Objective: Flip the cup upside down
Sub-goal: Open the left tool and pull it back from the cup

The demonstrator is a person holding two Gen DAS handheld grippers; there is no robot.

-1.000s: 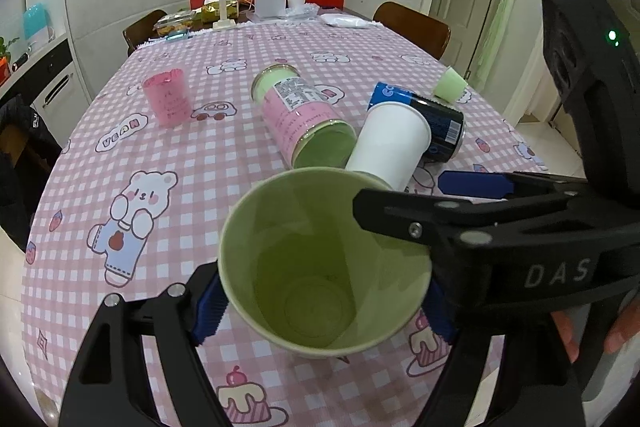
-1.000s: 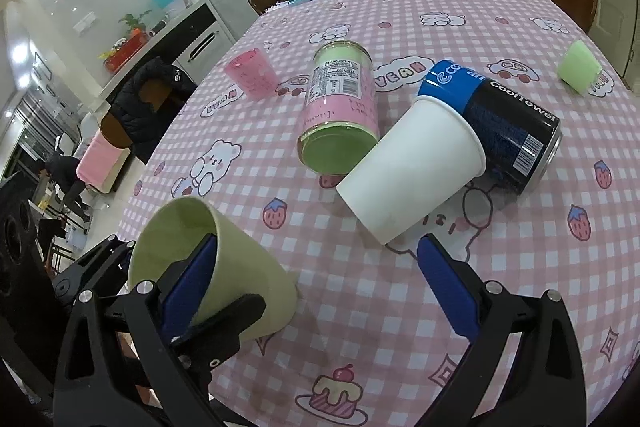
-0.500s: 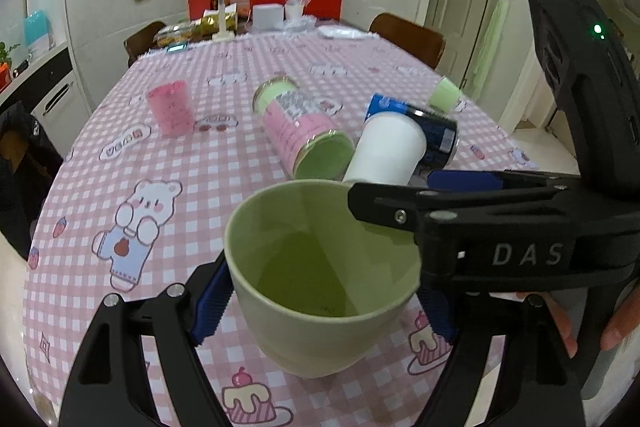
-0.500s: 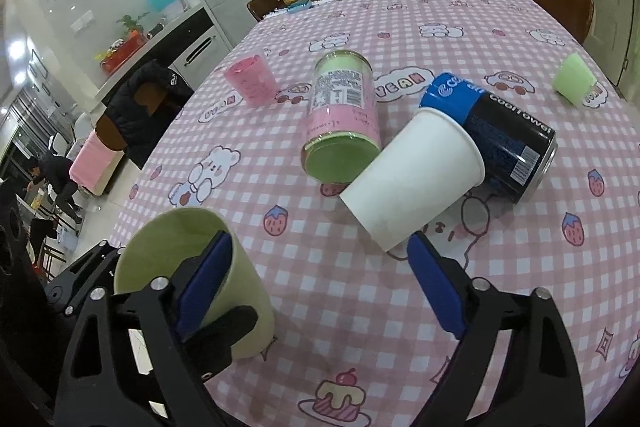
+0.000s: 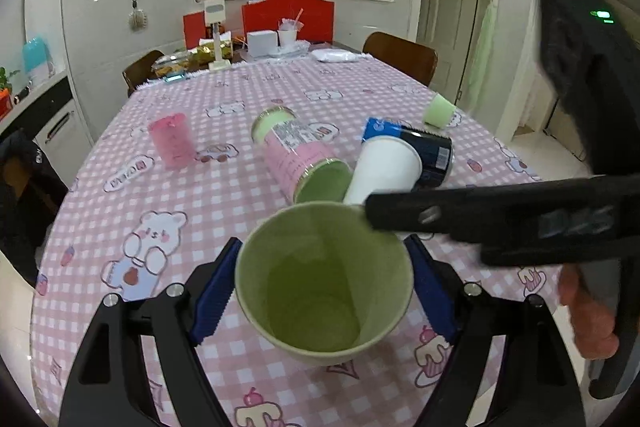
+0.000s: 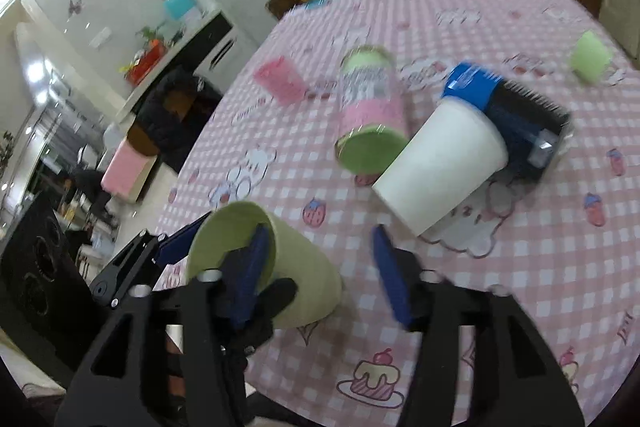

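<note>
A light green cup (image 5: pixel 324 279) sits between the blue pads of my left gripper (image 5: pixel 324 287), mouth toward the camera, tilted, just above the pink checked tablecloth (image 5: pixel 192 219). The left gripper is shut on it. In the right wrist view the same cup (image 6: pixel 280 267) lies tilted at lower left with the left gripper's fingers (image 6: pixel 176 247) around its rim. My right gripper (image 6: pixel 320 279) is open; its left pad overlaps the cup's rim, its right pad stands free. The right gripper's body (image 5: pixel 500 219) crosses just past the cup's far rim.
On the table lie a pink-and-green canister (image 5: pixel 304 159), a white paper cup (image 5: pixel 384 167) and a blue-black can (image 5: pixel 424 147). A pink cup (image 5: pixel 172 143) stands at left and a small green cup (image 5: pixel 438 111) at far right. Chairs and clutter sit at the far end.
The left gripper with the green cup has tipped back, so the cup's mouth faces the camera more. The right gripper has moved in toward the cup, its view now blurred.
</note>
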